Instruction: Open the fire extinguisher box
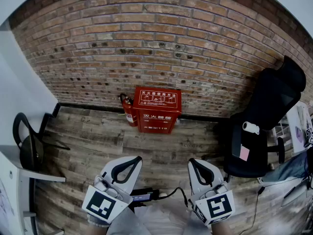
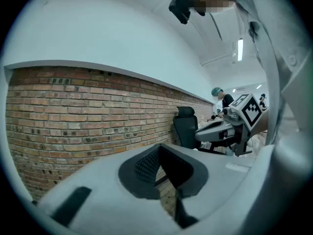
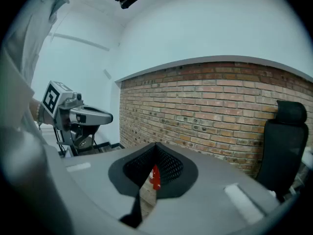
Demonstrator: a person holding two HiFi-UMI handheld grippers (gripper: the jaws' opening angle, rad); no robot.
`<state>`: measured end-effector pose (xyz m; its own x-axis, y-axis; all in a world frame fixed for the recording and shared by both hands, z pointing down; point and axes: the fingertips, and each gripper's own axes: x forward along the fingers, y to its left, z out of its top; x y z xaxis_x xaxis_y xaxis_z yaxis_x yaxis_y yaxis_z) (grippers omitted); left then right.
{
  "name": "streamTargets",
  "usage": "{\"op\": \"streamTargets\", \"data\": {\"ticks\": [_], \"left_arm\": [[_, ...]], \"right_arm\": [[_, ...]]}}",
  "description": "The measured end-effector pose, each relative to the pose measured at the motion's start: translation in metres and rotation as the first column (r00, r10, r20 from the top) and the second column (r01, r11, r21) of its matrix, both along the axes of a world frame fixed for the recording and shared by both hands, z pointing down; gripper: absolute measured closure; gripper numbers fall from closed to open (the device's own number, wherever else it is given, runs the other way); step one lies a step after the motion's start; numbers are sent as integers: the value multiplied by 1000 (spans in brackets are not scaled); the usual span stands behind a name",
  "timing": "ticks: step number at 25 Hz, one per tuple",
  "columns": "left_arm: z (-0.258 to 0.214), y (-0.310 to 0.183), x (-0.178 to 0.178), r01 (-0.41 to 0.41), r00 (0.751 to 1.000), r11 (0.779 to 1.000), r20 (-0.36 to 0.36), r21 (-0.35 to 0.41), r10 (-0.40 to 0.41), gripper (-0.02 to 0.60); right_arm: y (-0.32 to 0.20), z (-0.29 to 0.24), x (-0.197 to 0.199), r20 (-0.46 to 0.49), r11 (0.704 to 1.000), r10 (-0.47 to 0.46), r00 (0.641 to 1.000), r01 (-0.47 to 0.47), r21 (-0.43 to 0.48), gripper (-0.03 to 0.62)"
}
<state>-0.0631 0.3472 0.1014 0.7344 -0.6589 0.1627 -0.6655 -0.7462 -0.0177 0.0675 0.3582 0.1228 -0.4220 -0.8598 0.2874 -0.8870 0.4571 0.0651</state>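
The red fire extinguisher box (image 1: 157, 109) stands on the wooden floor against the brick wall, its lid down. A red extinguisher (image 1: 128, 109) leans at its left side. Both grippers hover near me, well short of the box. My left gripper (image 1: 138, 159) is shut with nothing in it, and its jaws meet at the tip in the left gripper view (image 2: 159, 148). My right gripper (image 1: 191, 161) is shut and empty too. In the right gripper view (image 3: 156, 148) a sliver of the red box (image 3: 155, 176) shows through the slit under the closed jaws.
A black office chair (image 1: 264, 116) stands right of the box, close to the wall. Another black chair (image 1: 29, 141) and a white desk (image 1: 14, 190) are at the left. A cable and a small dark device (image 1: 146, 196) lie on the floor between the grippers.
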Motion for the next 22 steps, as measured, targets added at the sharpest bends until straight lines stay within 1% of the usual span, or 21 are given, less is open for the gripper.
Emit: {"op": "streamTargets", "data": {"ticks": [3, 13, 19, 22], "left_arm": [[1, 3, 2, -3, 1000, 1000, 10, -6, 3, 588], [0, 5, 3, -17, 1000, 1000, 14, 3, 17, 588], [0, 3, 3, -17, 1000, 1000, 11, -1, 17, 588], [1, 4, 3, -22, 1000, 1000, 13, 1, 22, 588]], "right_arm": [[3, 0, -1, -20, 1000, -8, 1000, 8, 6, 586], [3, -1, -7, -36, 1000, -16, 999, 16, 5, 586], [3, -3, -6, 19, 1000, -7, 1000, 7, 3, 589], [3, -2, -9, 17, 1000, -15, 1000, 15, 3, 589]]}}
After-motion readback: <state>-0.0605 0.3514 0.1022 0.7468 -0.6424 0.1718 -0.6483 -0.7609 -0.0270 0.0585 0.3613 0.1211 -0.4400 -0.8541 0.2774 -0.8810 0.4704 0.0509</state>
